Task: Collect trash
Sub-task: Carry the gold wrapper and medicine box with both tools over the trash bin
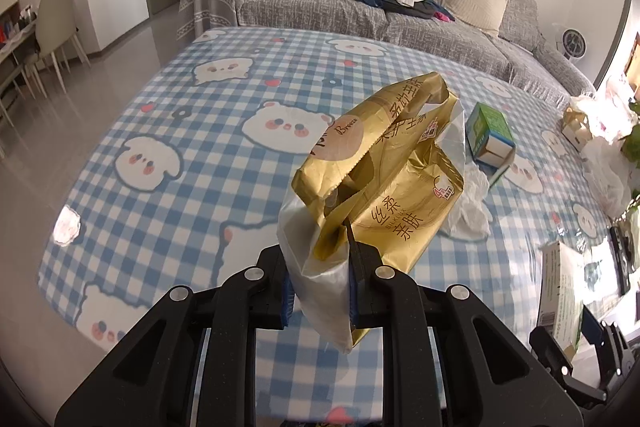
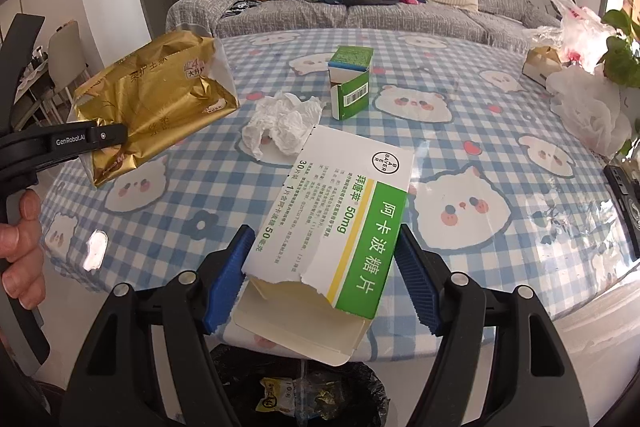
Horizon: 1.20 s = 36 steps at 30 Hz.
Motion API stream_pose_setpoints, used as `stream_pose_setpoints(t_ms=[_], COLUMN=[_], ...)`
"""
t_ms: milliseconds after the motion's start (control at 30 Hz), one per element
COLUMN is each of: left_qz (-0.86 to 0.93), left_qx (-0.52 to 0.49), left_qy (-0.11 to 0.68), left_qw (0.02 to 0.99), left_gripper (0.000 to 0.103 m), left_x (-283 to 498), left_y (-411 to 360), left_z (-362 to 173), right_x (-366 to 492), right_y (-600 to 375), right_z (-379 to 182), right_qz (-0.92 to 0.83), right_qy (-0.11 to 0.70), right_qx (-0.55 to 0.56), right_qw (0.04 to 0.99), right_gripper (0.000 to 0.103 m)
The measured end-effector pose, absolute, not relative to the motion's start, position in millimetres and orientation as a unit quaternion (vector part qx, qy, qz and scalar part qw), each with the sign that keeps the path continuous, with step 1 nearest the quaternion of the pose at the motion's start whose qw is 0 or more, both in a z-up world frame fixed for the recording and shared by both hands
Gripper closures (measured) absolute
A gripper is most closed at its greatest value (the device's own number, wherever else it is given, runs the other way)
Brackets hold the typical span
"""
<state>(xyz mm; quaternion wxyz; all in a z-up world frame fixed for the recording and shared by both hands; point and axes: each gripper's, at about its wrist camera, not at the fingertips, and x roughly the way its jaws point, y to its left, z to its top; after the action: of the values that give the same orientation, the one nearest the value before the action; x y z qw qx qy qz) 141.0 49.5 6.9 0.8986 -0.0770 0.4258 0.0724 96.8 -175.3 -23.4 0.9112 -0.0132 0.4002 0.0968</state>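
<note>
My left gripper is shut on an empty gold tissue wrapper and holds it up above the checked table; the wrapper also shows at the left of the right wrist view. My right gripper is shut on a torn white-and-green medicine box, held over the table's near edge. A crumpled white tissue and a small open green box lie on the table beyond. A black-lined trash bin with wrappers inside stands below the right gripper.
White plastic bags, a small brown carton and a green plant crowd the table's right side. A grey sofa with clothes stands behind. Chairs stand at the far left.
</note>
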Motion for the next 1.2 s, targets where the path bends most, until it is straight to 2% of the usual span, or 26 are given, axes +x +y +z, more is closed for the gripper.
stream_pose_setpoints(t_ms=[633,1200], left_qz=[0.062,0.05], left_qx=[-0.066,-0.074], left_qy=[0.426,0.421], left_qw=[0.9,0.903], left_gripper=[0.085,0.085], left_x=[65.6,-3.4], left_y=[53.3,56.6], left_z=[16.7,3.6], right_x=[49.1,14.1], right_y=[-174.2,-183.7], right_z=[-7.6,-15.0], right_qz=[0.114,0.111], right_qy=[0.384,0.381], right_qx=[-0.012,-0.003], right_qw=[0.916,0.918], right_gripper=[0.035,0.035])
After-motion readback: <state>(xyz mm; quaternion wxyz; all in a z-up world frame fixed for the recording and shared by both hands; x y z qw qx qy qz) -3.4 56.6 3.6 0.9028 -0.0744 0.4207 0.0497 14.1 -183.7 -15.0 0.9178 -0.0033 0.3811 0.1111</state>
